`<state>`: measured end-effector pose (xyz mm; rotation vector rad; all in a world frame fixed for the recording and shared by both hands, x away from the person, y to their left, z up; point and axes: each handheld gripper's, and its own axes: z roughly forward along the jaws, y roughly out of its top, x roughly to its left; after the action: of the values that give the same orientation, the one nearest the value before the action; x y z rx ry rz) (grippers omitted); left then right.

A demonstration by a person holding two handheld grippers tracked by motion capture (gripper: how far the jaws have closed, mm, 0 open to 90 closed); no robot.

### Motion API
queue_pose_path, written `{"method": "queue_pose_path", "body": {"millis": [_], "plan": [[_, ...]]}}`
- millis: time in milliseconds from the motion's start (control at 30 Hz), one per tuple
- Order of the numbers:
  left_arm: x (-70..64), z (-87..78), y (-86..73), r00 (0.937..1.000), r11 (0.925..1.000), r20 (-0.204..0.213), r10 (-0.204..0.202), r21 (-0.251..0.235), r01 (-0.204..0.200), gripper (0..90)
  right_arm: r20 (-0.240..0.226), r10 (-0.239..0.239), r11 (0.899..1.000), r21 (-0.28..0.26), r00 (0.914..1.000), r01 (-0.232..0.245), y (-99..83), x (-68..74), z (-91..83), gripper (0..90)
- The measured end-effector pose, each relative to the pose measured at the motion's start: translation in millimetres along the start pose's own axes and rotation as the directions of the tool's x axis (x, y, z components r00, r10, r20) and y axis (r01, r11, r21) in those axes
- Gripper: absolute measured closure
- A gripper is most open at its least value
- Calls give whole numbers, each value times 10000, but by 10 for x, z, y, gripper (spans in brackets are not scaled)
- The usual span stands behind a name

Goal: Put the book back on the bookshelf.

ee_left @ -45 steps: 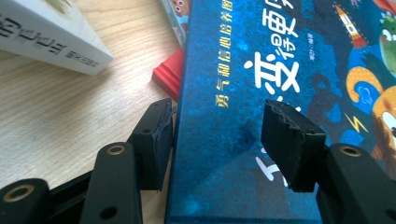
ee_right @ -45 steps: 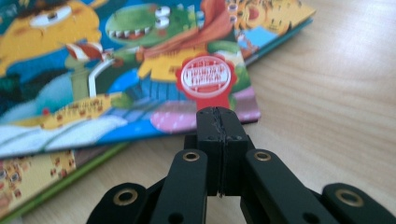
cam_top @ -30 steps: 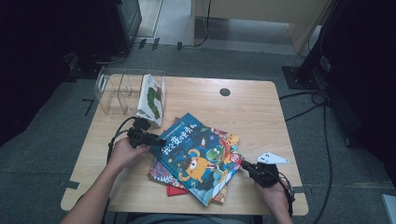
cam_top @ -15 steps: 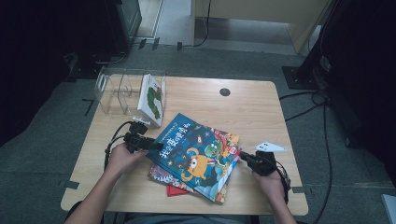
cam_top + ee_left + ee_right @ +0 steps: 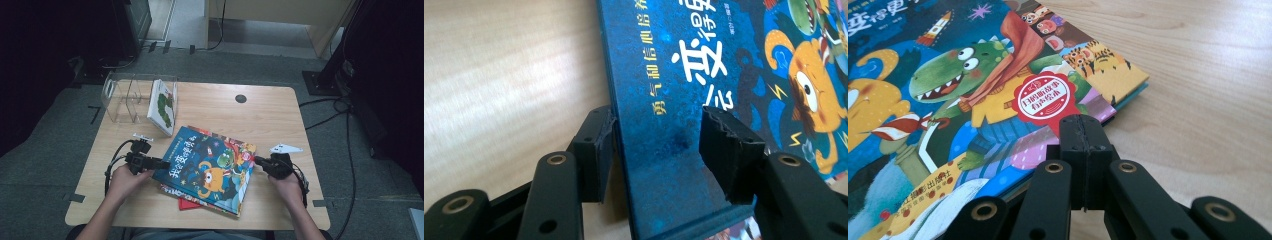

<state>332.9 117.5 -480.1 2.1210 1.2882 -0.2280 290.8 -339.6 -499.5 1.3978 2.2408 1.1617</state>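
Nearest, red book (image 5: pixel 186 202) lies at bottom of stack at near table edge. Blue picture book (image 5: pixel 207 167) on top, mid-table. Left gripper (image 5: pixel 159 163) jaws wide apart, straddling book's left edge. Right gripper (image 5: pixel 259 161) jaws pressed together, empty, tip at book's right edge. Far left: clear rack (image 5: pixel 120 97) holding upright caterpillar book (image 5: pixel 163 106). Wooden table (image 5: pixel 270 115).

The blue hardcover picture book (image 5: pixel 207 167) tops a small stack on the light wooden table (image 5: pixel 270 120), with a red book (image 5: pixel 186 202) under it. Behind the blue book to its left stands a clear plastic divided rack (image 5: pixel 122 97), a white caterpillar book (image 5: pixel 163 106) upright in its right compartment. The left gripper (image 5: pixel 159 163) lies at the blue book's left edge, the right gripper (image 5: pixel 258 161) at its right.
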Motion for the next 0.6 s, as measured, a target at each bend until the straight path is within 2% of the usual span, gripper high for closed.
{"method": "queue_pose_path", "body": {"millis": [67,167,267,367,500,600], "plan": [[-10,-14,-31,10000,10000,-37,-76,-20,75,485,75,-211,9998,19,9997,211,29,5,26,900],[-18,-33,-58,9999,10000,-137,-81,7,81,480,63,-218,9998,-27,9997,218,57,6,65,900],[-1,-46,-70,9999,9999,-32,-148,-38,148,478,-101,-130,9999,-105,9999,129,70,-17,92,900],[18,-46,-50,9997,9994,-38,-249,-223,248,449,-128,-33,10000,-83,9999,32,87,-23,107,900],[65,-15,12,9995,9995,-181,-266,-189,262,381,-214,133,9998,-154,9997,-137,80,-28,109,900],[103,17,61,9998,9997,-33,-206,-101,206,382,-217,57,9999,-132,9997,-60,66,-16,102,900]]}}
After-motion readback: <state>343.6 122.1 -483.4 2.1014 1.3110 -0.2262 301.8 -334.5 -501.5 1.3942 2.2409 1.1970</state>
